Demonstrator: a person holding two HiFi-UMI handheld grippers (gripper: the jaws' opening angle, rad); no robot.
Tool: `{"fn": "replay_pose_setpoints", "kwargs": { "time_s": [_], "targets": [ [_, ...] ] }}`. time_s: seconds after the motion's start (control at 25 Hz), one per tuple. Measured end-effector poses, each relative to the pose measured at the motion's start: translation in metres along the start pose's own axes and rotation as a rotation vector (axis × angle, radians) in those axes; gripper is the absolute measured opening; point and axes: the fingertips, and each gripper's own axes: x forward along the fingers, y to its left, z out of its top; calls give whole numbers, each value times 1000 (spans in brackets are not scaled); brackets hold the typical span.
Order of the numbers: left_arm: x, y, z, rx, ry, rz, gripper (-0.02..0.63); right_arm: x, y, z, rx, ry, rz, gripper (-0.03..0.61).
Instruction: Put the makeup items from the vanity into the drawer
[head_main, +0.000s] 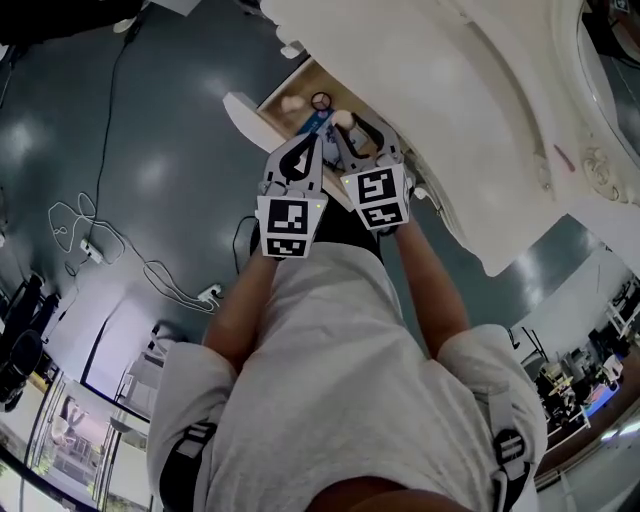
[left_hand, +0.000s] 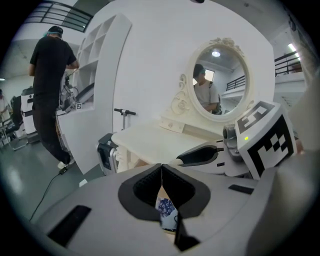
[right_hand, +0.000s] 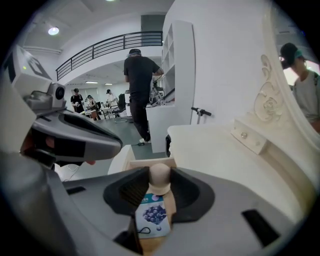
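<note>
The white vanity (head_main: 470, 110) has its wooden drawer (head_main: 283, 92) pulled open, and both grippers hang over it. My right gripper (right_hand: 160, 182) is shut on a beige egg-shaped makeup sponge (right_hand: 160, 176), held just above the drawer (right_hand: 131, 164). A blue-printed packet (right_hand: 152, 215) lies in the drawer below it. My left gripper (left_hand: 161, 175) is shut with nothing between its pads, and the same packet (left_hand: 166, 207) shows under its tips. In the head view the left gripper (head_main: 312, 142) sits beside the right gripper (head_main: 350, 128). Another beige sponge (head_main: 293, 103) and a black ring (head_main: 320, 99) lie in the drawer.
A small pink item (head_main: 563, 157) lies on the vanity top near the oval mirror (left_hand: 220, 85). Cables and a power strip (head_main: 95, 245) trail over the dark floor at left. A person in black (left_hand: 50, 90) stands at a white shelf unit (left_hand: 102, 75) behind.
</note>
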Motion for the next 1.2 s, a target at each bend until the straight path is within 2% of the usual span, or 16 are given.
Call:
{"fn": "replay_pose_setpoints", "kwargs": {
  "time_s": [0.6, 1.2],
  "targets": [
    [-3, 37, -39, -86, 65, 54, 8, 44, 33, -21, -8, 79, 95, 141],
    [-9, 61, -72, -125, 125, 84, 8, 103, 66, -61, -93, 141, 166, 141]
  ]
}}
